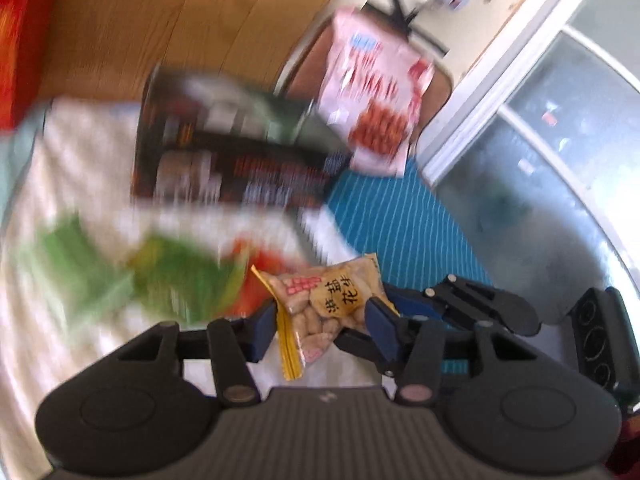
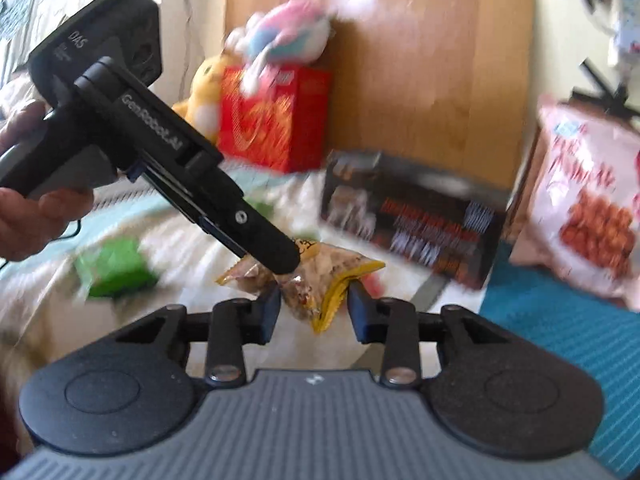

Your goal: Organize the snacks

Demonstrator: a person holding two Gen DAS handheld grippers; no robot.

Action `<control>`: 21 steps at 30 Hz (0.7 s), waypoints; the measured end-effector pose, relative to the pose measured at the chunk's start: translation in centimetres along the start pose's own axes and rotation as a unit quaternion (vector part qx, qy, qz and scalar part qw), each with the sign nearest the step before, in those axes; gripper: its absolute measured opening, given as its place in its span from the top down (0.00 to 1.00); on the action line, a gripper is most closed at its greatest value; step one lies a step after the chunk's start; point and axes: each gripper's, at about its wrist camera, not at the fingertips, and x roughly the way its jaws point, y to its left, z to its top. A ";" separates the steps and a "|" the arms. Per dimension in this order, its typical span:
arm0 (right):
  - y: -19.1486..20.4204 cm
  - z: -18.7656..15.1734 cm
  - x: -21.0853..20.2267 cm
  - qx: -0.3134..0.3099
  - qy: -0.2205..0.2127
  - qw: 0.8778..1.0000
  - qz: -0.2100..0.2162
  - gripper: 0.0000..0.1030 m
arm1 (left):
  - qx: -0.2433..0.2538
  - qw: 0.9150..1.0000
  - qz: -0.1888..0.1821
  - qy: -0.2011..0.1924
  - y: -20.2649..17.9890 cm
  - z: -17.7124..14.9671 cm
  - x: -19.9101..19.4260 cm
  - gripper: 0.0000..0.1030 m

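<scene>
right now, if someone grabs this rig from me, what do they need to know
Left tool: closed on the peanut packet, held up off the bedspread.
Right tool: jaws straddle the same packet's yellow edge; whether they grip is unclear.
Around: black box and pink snack bag stand at the back, green packets lie loose in front.
Done: nothing visibly sorted yet.
Left: place the peanuts, then gather the green packets.

A yellow plush toy [image 2: 204, 96] and pastel plush [image 2: 280, 44] sit far ahead, by the wooden headboard [image 2: 432, 80].
</scene>
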 end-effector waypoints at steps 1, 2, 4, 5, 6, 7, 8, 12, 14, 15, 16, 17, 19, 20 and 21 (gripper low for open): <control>-0.5 0.8 0.4 0.001 -0.011 1.000 -0.009 0.62 | 0.015 1.000 0.007 -0.012 -0.4 1.4 -0.2 0.53; -1.0 1.8 1.0 0.001 -0.022 1.000 -0.022 0.62 | 0.032 0.999 0.014 -0.025 -0.8 2.8 -0.2 0.53; -2.3 3.7 2.6 -0.001 -0.043 0.998 -0.043 0.62 | 0.064 0.996 0.034 -0.053 -1.4 5.4 -0.1 0.50; -3.3 4.8 3.9 0.005 -0.049 0.997 -0.051 0.61 | 0.074 0.994 0.047 -0.068 -1.3 6.8 0.3 0.46; -4.1 5.6 5.1 0.011 -0.051 0.997 -0.057 0.60 | 0.079 0.992 0.062 -0.081 -1.1 8.0 0.8 0.39; -4.7 6.2 6.3 0.016 -0.050 0.997 -0.065 0.54 | 0.080 0.990 0.077 -0.089 -0.7 9.1 1.5 0.35; -5.2 6.8 7.9 0.019 -0.045 0.996 -0.076 0.52 | 0.076 0.988 0.095 -0.095 0.0 10.0 2.2 0.30; -5.8 6.8 10.3 0.040 -0.029 0.996 -0.073 0.52 | 0.018 0.987 0.124 -0.096 3.1 10.9 2.3 0.33; -5.9 5.9 9.1 0.063 -0.042 0.996 -0.055 0.52 | 0.012 0.988 0.101 -0.115 4.0 9.3 0.0 0.32; -5.8 5.3 8.2 0.072 -0.043 0.995 -0.044 0.52 | 0.011 0.987 0.103 -0.121 4.4 8.3 -0.9 0.31; -5.7 4.9 7.7 0.077 -0.041 0.996 -0.033 0.52 | 0.008 0.987 0.106 -0.122 4.9 7.2 -1.8 0.31; -5.4 4.2 7.1 0.082 -0.032 0.996 -0.015 0.52 | 0.001 0.987 0.106 -0.118 5.5 6.3 -2.4 0.31; -4.5 3.1 6.7 0.082 -0.008 0.997 0.011 0.52 | -0.028 0.989 0.102 -0.103 7.5 4.1 -3.3 0.31; -3.7 2.5 6.5 0.074 0.005 0.997 0.024 0.51 | -0.046 0.989 0.103 -0.096 8.5 3.2 -3.7 0.31; -2.8 2.2 6.5 0.064 0.018 0.997 0.035 0.51 | -0.065 0.988 0.105 -0.091 9.5 2.4 -4.1 0.31</control>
